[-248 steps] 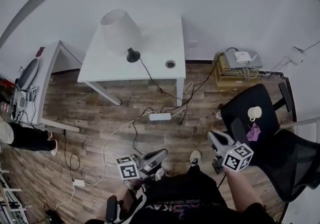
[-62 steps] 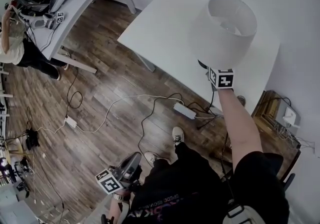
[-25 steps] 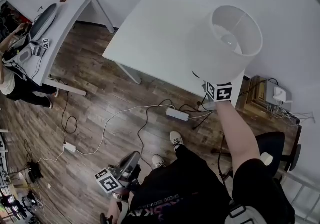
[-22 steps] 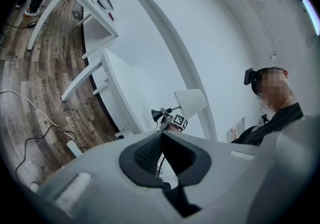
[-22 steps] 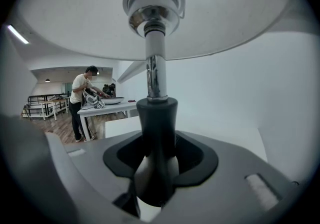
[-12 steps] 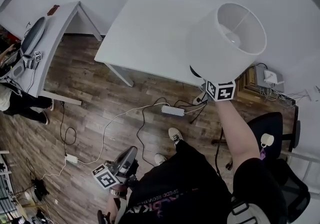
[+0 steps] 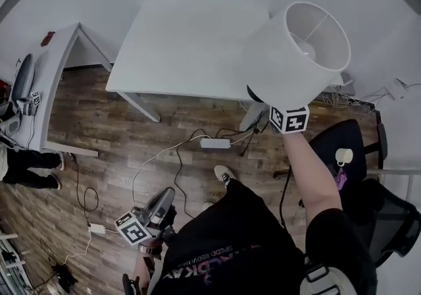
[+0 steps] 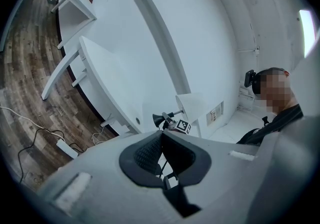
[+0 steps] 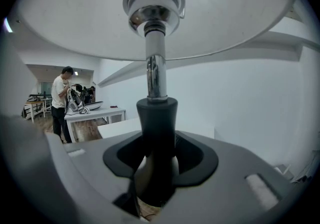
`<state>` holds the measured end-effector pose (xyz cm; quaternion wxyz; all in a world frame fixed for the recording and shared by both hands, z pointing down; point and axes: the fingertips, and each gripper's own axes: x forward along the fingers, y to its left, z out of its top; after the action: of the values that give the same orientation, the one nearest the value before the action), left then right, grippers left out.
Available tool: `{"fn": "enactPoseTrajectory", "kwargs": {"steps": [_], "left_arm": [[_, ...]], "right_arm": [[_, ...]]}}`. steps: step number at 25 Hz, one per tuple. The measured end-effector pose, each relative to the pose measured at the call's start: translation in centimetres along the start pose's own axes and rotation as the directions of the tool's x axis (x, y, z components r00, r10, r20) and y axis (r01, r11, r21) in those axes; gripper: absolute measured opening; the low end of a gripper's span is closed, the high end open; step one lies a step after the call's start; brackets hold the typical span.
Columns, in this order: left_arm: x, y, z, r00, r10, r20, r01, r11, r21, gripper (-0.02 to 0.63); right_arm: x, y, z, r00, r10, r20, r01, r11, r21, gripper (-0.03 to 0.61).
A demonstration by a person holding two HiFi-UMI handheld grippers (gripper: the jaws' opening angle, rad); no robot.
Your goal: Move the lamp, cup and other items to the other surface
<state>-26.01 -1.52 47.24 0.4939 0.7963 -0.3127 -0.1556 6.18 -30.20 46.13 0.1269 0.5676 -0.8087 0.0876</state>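
The right tongs [image 9: 156, 135] clamp the black neck of the table lamp [image 7: 296, 53] just below its chrome stem. They grip there because the narrow neck fits between the jaws, while the wide white shade would not. In the head view the lamp stands upright in the upper right of the frame. Its dark foot is level with the front right corner of the white worktop [image 7: 184, 50] and appears to be lifted off it. Holding the lamp upright keeps the top-heavy shade balanced above the grip.

The left tongs [image 7: 166, 197] hang low in the lower left of the frame with their jaws together on nothing, held clear beside the person's leg. The lamp needs only one grip, so this one is free.

At the right edge of the frame, a cup [image 7: 343, 155] and a small purple item [image 7: 339, 178] sit on the black seat of an office chair [image 7: 329, 142], well apart from the worktop. A power strip [image 7: 215, 143] lies on the wood floor below the worktop with cables around it. If the lamp's cord runs to it, the cord could limit how far the lamp can travel. The pictures do not show that link clearly.
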Motion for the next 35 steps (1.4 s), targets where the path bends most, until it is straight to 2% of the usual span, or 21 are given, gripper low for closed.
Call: {"fn": "enactPoseTrajectory", "kwargs": {"steps": [6,13,21,27,35], "left_arm": [[0.2,-0.8,-2.5,0.994,-0.053,-0.091,0.054,0.999,0.002,-0.005],[-0.1,-1.8,-6.2,0.971,-0.126,-0.201,0.122,0.992,-0.031,-0.005],[-0.4,-2.4,-8.3,0.952,-0.158,-0.263,0.151,0.987,-0.047,-0.005],[1.9,-3.7,-9.5,0.935,-0.190,-0.298,0.185,0.982,-0.045,-0.005],[6.9,-5.8,-12.8,0.921,-0.203,-0.333,0.196,0.979,-0.054,-0.005]], "right_arm": [[-6.4,-2.4,-1.4,0.996,-0.093,0.011,0.092,0.995,0.041,0.167],[-14.7,-4.3,-3.0,0.979,-0.206,0.001,0.206,0.977,0.053,0.167],[-20.5,-5.6,-4.6,0.957,-0.288,-0.012,0.288,0.953,0.089,0.167],[-22.9,-7.8,-3.9,0.947,-0.320,0.012,0.317,0.942,0.107,0.167],[-23.5,-12.4,-2.6,0.952,-0.302,0.042,0.294,0.945,0.143,0.167]]}}
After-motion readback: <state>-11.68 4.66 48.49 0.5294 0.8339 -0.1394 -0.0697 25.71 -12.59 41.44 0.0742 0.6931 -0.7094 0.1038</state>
